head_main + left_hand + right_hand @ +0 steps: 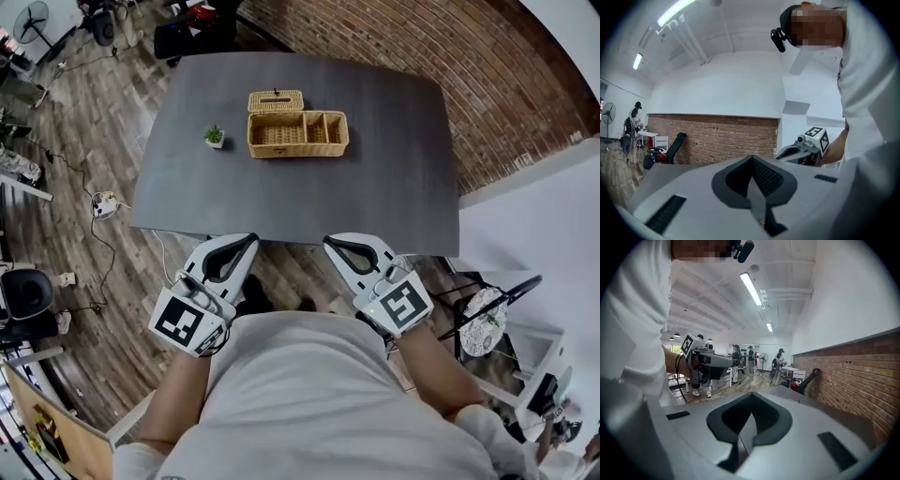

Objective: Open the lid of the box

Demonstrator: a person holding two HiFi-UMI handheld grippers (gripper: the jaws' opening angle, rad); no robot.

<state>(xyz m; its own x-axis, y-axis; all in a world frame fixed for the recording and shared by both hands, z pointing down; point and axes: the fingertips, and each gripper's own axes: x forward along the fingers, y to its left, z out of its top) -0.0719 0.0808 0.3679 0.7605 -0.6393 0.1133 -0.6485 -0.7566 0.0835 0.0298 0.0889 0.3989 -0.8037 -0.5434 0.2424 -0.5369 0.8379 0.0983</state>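
A wicker box (298,134) stands at the middle of the dark grey table (375,178), and its divided inside shows from above. Its wicker lid (276,101) lies at the box's far left side, with a small dark knob at its far edge. My left gripper (246,241) and right gripper (334,243) hover at the table's near edge, close to my body and far from the box. On both, the jaws are pressed together with nothing between them. The left gripper (752,161) view shows no box, and neither does the right gripper (751,414) view.
A small potted plant (215,137) sits on the table left of the box. A brick wall (422,37) runs along the table's right side. Cables and a power strip (105,204) lie on the wooden floor at the left, and a chair (483,323) stands at my right.
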